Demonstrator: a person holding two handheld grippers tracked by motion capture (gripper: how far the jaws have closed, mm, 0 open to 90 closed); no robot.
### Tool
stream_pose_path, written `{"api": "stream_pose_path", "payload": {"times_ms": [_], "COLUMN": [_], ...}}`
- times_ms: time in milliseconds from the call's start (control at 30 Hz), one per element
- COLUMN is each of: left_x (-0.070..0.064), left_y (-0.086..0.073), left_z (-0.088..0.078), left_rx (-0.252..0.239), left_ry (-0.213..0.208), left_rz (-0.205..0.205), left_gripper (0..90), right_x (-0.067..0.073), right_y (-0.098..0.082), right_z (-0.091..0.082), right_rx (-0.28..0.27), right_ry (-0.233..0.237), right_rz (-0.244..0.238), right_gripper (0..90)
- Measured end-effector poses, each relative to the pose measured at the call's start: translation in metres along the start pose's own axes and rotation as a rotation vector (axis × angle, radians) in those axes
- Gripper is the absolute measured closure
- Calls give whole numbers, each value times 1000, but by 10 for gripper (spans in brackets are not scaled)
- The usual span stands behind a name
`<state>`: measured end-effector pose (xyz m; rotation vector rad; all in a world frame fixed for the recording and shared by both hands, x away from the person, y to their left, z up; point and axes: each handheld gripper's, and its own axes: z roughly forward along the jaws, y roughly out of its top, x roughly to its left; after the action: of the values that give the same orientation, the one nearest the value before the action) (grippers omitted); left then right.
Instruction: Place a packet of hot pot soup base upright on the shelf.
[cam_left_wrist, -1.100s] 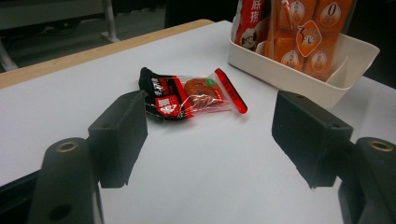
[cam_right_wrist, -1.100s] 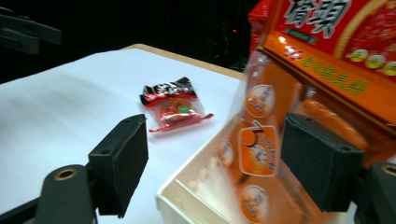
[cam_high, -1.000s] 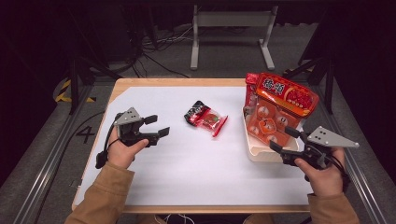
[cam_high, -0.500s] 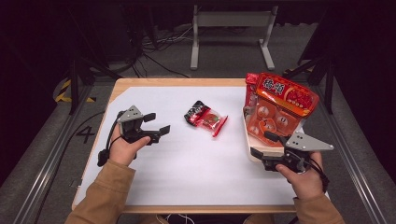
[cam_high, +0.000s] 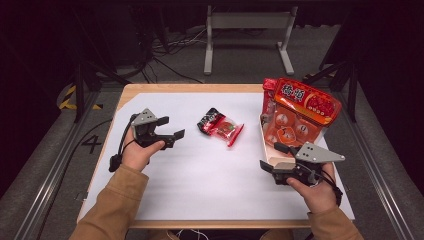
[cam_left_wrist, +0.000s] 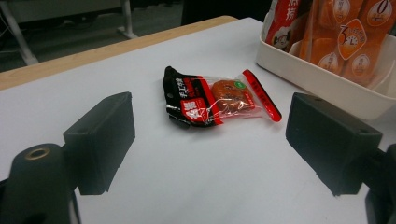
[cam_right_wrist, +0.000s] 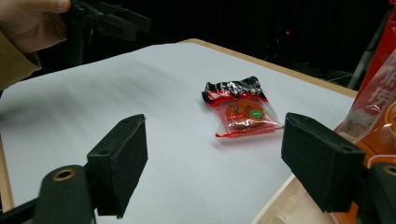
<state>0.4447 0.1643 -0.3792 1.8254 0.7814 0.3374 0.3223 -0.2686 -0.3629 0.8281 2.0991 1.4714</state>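
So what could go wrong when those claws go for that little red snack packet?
The snack packet lies flat and crinkly on the smooth white sheet, so open jaws of the left gripper might push it along rather than pinch it. The right gripper sits close to the white tray and could bump it.

A wooden tabletop (cam_high: 190, 88) carries a white sheet (cam_high: 200, 180) that covers nearly all of it, leaving a strip of bare wood along the far edge. Near the middle of the sheet, slightly toward 12 o'clock, lies a small red and black snack packet (cam_high: 220, 126), flat, with an orange piece visible through its clear part. At about 3 o'clock a white tray (cam_high: 264, 145) stands on the sheet, well apart from the packet, filled with upright red and orange snack bags (cam_high: 299, 112).
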Motion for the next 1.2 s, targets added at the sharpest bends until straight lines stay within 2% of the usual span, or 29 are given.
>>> {"api": "stream_pose_path", "payload": {"times_ms": [67, 200, 300, 433, 567, 600, 667, 800, 867, 1000, 1133, 1200], "left_x": [3, 8, 8, 8, 8, 8, 6, 1, 1, 3, 7, 8], "left_y": [1, 3, 5, 5, 3, 2, 1, 0, 0, 0, -1, -2], "left_z": [5, 20, 31, 46, 58, 67, 76, 86, 91, 99, 109, 114], "left_rx": [-6, -11, -3, 3, 16, 17, 19, 28, 29, 53, 68, 81], "left_ry": [-10, -11, -20, -7, -3, -7, 1, 56, 48, 63, 44, 48], "left_rz": [-13, -6, -22, -52, -70, -87, -89, -66, -69, -65, -95, -112], "left_gripper": [167, 167, 176, 181, 187, 191, 198, 218, 224, 226, 225, 226], "right_x": [0, 0, -1, -3, -3, -3, -3, -3, -4, -4, -4, -5], "right_y": [-1, -1, 0, 2, -1, -2, -4, -3, -2, -3, -2, -1], "right_z": [1, 3, 4, 8, 10, 10, 11, 10, 9, 9, 8, 8], "right_rx": [2, 2, 4, 21, 18, 21, 25, 18, 11, 12, 11, 6], "right_ry": [0, 3, 11, 24, 42, 45, 49, 54, 53, 55, 60, 61], "right_rz": [0, -10, -13, -42, -38, -38, -35, -36, -38, -35, -33, -28], "right_gripper": [237, 237, 239, 240, 240, 240, 240, 250, 250, 250, 251, 252]}}
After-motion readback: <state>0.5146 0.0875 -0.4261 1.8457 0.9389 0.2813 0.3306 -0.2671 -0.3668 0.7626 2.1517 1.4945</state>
